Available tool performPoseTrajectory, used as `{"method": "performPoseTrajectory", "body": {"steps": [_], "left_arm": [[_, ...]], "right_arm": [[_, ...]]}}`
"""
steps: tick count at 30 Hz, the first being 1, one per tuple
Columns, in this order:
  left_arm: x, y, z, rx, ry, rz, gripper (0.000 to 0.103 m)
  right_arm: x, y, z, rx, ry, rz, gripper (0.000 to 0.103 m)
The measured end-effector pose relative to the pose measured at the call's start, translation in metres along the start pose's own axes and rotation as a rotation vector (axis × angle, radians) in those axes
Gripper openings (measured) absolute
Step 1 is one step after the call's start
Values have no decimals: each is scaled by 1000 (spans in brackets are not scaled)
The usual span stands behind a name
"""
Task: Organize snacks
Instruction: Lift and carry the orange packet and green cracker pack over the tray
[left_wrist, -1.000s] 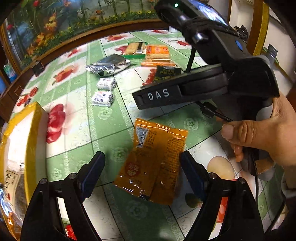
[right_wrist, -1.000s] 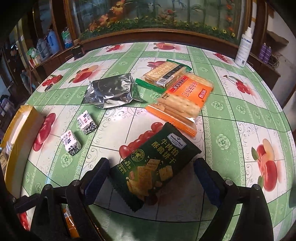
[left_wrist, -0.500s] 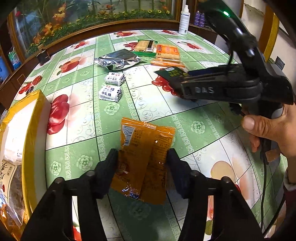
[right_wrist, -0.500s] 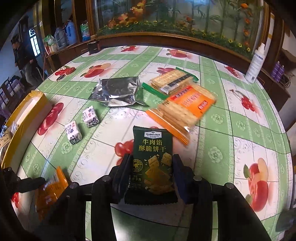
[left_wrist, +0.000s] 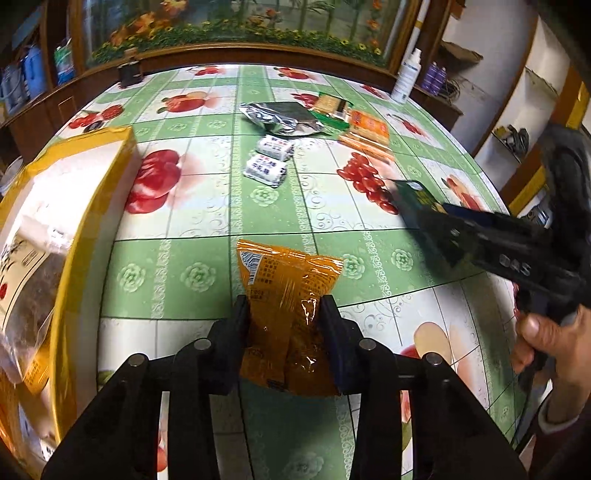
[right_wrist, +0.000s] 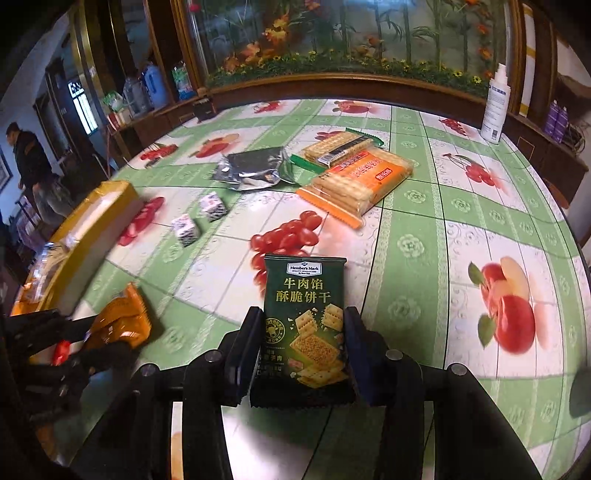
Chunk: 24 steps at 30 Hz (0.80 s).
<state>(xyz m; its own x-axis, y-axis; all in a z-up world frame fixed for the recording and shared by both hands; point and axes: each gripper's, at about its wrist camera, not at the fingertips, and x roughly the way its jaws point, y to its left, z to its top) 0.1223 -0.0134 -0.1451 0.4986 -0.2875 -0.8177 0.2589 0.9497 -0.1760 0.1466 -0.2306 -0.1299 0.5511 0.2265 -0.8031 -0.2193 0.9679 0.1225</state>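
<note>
a: what do my two grippers hold?

b: my left gripper is closed on the orange packet; its small print and barcode i cannot read. my right gripper clamps the dark green packet, with "member's mark" and "牛肉馅 酥脆饼干" on it.

a: and around the green packet?

b: beyond it lie the orange cracker pack, the silver pouch and two small white packs. the yellow box is far to its left, on the table.
</note>
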Motion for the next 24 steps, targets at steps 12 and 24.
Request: {"method": "performPoseTrajectory", "body": {"steps": [12,24], "left_arm": [[-49,-12,-15,-45,-101,69,33],[-82,-27,-26,0,-181,204,34]], "right_arm": [[-67,17,-38,78,-108,168,45],[-87,37,-60,95,-134,271,45]]}}
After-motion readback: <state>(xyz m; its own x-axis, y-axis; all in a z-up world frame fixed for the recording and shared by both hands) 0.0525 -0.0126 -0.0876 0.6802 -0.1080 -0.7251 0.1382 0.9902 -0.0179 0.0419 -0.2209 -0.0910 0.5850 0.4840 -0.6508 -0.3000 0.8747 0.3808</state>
